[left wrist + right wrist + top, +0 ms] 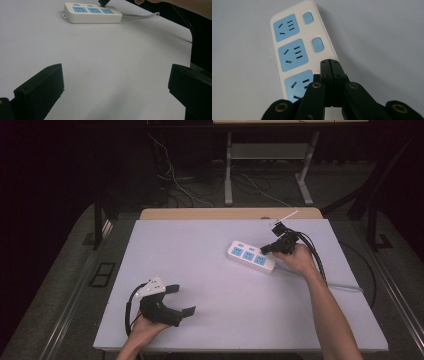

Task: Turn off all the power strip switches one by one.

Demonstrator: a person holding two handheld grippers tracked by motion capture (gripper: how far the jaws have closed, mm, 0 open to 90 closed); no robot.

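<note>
Power strip (298,53) sits far right on my desk (210,270), white with three blue sockets and blue switches; right fingers (331,65) pressed together, tips over its near switch; left fingers (37,92) spread wide, holding nothing.

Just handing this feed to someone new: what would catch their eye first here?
First the white power strip with three blue sockets, lying right of centre on the pale table. The right tool, jaws shut together, is over the strip's end nearest it, tip beside the third socket where its blue switch would be. The left tool rests near the table's front edge, jaws wide apart with nothing between them.
</note>
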